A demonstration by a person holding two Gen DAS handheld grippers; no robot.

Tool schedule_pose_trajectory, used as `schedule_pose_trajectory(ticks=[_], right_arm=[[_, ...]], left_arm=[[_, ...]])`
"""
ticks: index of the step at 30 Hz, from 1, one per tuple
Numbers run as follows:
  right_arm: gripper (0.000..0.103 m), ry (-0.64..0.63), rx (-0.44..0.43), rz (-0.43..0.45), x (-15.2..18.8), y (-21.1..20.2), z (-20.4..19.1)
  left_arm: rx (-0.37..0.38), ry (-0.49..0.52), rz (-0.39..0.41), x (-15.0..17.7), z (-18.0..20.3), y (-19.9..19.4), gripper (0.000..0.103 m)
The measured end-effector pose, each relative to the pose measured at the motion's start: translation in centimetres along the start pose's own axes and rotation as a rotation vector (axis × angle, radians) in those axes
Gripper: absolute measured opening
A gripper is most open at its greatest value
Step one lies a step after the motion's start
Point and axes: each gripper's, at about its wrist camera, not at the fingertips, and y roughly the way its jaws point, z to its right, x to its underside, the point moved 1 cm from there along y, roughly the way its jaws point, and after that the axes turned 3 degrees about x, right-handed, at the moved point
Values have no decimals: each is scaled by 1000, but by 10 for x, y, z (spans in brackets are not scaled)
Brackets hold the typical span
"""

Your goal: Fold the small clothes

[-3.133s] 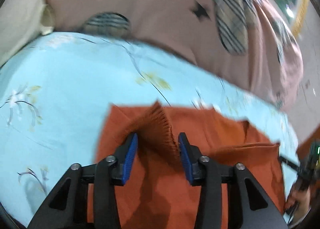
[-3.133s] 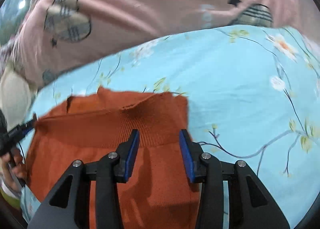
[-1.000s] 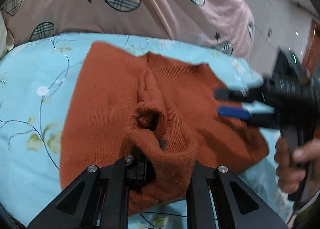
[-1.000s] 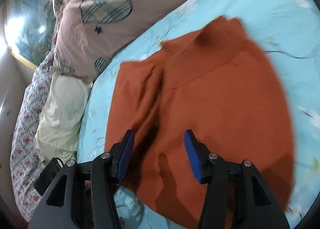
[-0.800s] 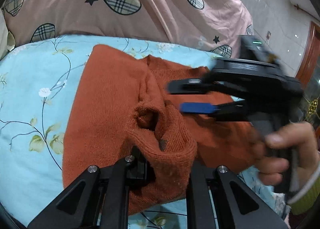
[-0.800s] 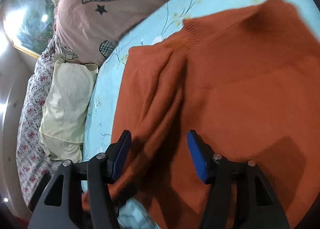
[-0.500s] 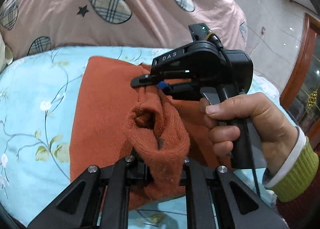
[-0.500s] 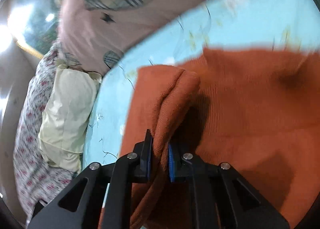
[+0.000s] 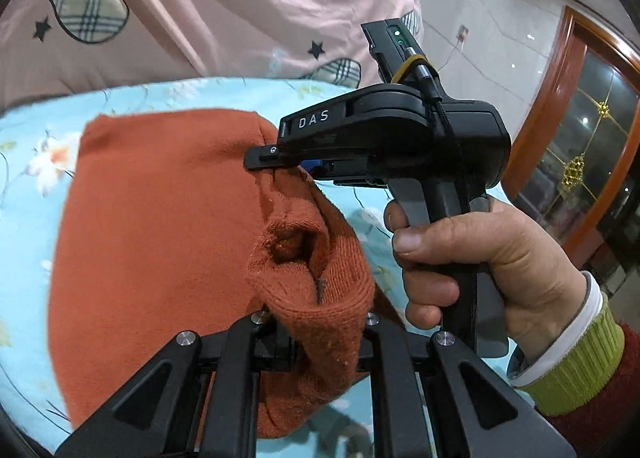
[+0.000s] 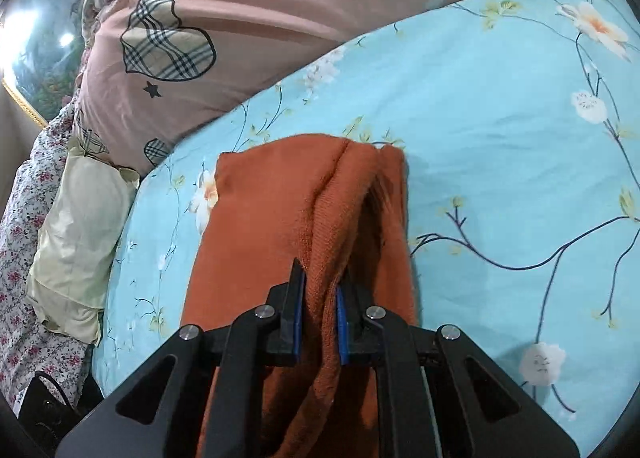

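Note:
A rust-orange knit sweater point(image 9: 160, 218) lies on a light blue floral bedsheet point(image 9: 36, 126). My left gripper point(image 9: 316, 334) is shut on a bunched ribbed edge of the sweater, which hides its pads. My right gripper point(image 10: 320, 306) is shut on a raised fold of the sweater point(image 10: 320, 210); its blue pads press the knit from both sides. In the left wrist view the right gripper point(image 9: 280, 166) shows side-on, held by a hand, pinching the fold just beyond my left gripper. The sweater looks folded over into a narrower strip.
A pink quilt with plaid hearts point(image 10: 240, 18) is piled along the far side of the bed. A cream pillow point(image 10: 76, 234) and a flowered cloth point(image 10: 20, 258) lie at the left. The sheet point(image 10: 500, 138) stretches to the right. A wooden door frame point(image 9: 560, 98) stands beyond the bed.
My right gripper swung in over the sweater and shut on a raised fold beside the left gripper. Both grippers have drawn the fold over, so the sweater is now narrower.

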Motion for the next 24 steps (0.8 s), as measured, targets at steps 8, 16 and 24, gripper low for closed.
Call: schedule_pose_trajectory(ticks=[8, 16, 24], right_arm=[[15, -37, 46, -41, 3, 24, 14], [46, -24, 101, 48, 20, -20, 15], [72, -27, 22, -33, 55, -28, 8]], left_arm=[[-4, -20, -59, 7, 0, 23, 13], [64, -26, -96, 20, -11, -9, 46], [-21, -135, -25, 27, -60, -74, 62]])
